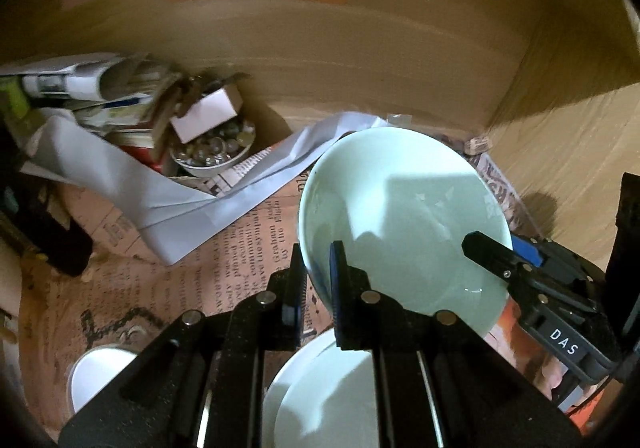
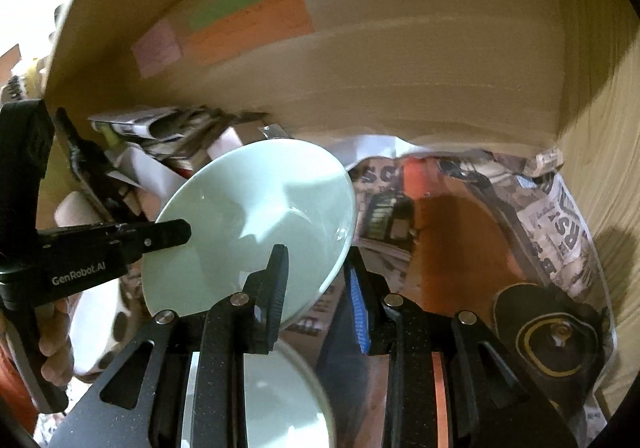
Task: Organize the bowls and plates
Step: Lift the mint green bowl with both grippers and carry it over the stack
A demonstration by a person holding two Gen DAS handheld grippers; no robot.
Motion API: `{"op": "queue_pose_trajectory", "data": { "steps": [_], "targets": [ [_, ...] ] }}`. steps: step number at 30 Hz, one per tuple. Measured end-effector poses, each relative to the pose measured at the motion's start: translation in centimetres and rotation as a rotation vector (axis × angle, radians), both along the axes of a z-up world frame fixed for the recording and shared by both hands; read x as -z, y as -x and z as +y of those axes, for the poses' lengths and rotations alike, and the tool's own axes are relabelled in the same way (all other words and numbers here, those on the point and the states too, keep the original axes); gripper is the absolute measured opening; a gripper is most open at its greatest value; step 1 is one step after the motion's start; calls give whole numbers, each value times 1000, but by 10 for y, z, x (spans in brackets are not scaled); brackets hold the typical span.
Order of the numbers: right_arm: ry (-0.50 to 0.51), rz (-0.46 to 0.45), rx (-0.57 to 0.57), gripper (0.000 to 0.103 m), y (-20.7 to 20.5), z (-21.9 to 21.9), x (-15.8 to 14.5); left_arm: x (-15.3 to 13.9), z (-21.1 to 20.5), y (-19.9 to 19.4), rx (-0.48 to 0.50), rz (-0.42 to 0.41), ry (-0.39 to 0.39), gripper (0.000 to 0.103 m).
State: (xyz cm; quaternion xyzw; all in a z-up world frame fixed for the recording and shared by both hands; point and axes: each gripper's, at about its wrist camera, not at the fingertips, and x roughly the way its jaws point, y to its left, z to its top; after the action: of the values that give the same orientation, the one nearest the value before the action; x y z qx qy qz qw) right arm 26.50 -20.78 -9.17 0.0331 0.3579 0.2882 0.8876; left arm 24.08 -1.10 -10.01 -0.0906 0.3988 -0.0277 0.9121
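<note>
Where your own gripper bodies fill the bottom of both wrist views, they cut off most of the pale plates (image 1: 320,400) stacked below, and a small white bowl (image 1: 100,376) at the lower left is only half seen. The clutter in the far left corner of the cardboard box (image 1: 360,48) is blurred; you can make out folded papers (image 1: 160,192) and a little bowl of glass marbles (image 1: 214,152), not much more.

You hold the pale green bowl (image 1: 404,216) tilted, clear of the newspaper lining (image 1: 240,248), gripped from both sides. Your left gripper (image 1: 316,280) pinches its near-left rim, one finger outside the wall, one inside, pads pressed tight on it. Your right gripper (image 2: 316,288) clamps the opposite rim (image 2: 340,248) the same way, one finger within the bowl and the blue-padded one outside.

Both grippers point steeply downward into the box. In the right wrist view your fingers (image 2: 56,352) wrap the left gripper's handle at the frame's left edge. A black round object (image 2: 556,336) lies on the newspaper at the right.
</note>
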Motion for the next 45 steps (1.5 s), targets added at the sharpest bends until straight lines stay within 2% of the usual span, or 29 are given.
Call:
{"op": "queue_pose_trajectory", "data": {
  "steps": [8,21,34,45],
  "targets": [
    [-17,-58,-31,26,29,15,-17,-15,14,43,-24,-74,50,10],
    [-34,-100,-105,26,71,47,-31,-26,49,110,-61,-174,0,11],
    [-30,-83,-201,26,101,91,-21,-10,93,159,-132,-172,-3,12],
    [-39,-26,-263,26,117,127,-2,7,122,186,-177,-146,-27,12]
  ]
}}
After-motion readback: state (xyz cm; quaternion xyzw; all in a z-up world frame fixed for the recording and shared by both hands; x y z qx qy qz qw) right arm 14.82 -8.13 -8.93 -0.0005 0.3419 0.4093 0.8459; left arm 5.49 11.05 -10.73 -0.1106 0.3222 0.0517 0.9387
